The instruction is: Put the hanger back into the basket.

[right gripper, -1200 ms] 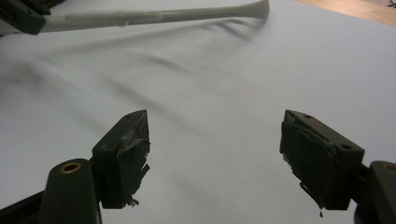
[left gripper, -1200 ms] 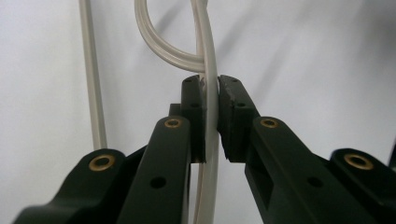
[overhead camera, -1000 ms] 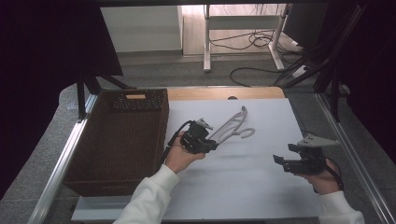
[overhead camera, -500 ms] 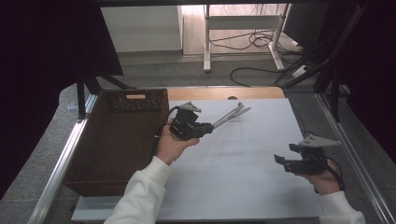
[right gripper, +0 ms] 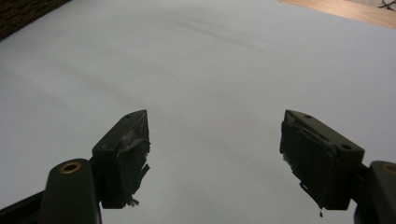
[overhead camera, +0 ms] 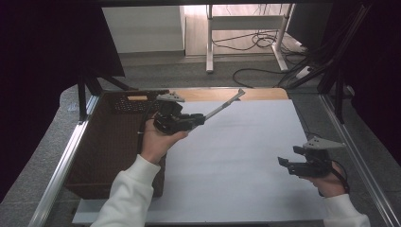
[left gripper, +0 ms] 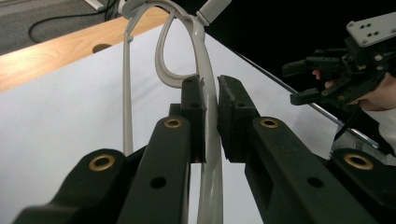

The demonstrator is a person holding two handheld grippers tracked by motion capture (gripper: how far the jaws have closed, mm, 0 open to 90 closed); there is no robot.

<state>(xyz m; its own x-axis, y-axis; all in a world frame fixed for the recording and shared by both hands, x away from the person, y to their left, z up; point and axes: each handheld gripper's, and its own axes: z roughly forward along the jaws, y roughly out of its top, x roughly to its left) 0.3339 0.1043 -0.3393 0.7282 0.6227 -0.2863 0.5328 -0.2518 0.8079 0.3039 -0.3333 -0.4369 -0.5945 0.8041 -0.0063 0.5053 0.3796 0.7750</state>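
A pale grey plastic tool (overhead camera: pixel 223 107) with a looped handle, perhaps tongs, is held in the air over the back left of the white sheet (overhead camera: pixel 246 161). My left gripper (overhead camera: pixel 200 119) is shut on it, with the tool slanting up and to the right. In the left gripper view the jaws (left gripper: pixel 210 88) pinch one grey arm of the tool (left gripper: pixel 204 56), and its loop rises ahead. My right gripper (overhead camera: pixel 283 163) hovers low at the right of the sheet, open, nothing between its fingers (right gripper: pixel 123 154).
A dark brown wicker basket (overhead camera: pixel 106 151) stands along the left edge, just beside my left hand. A bare wooden strip (overhead camera: pixel 257 93) runs behind the sheet. Metal rails frame the table. My right gripper (left gripper: pixel 308 81) also appears far off in the left gripper view.
My left gripper has lifted the grey tool off the sheet and carried it left and back toward the basket. The right gripper has stayed in place, open.
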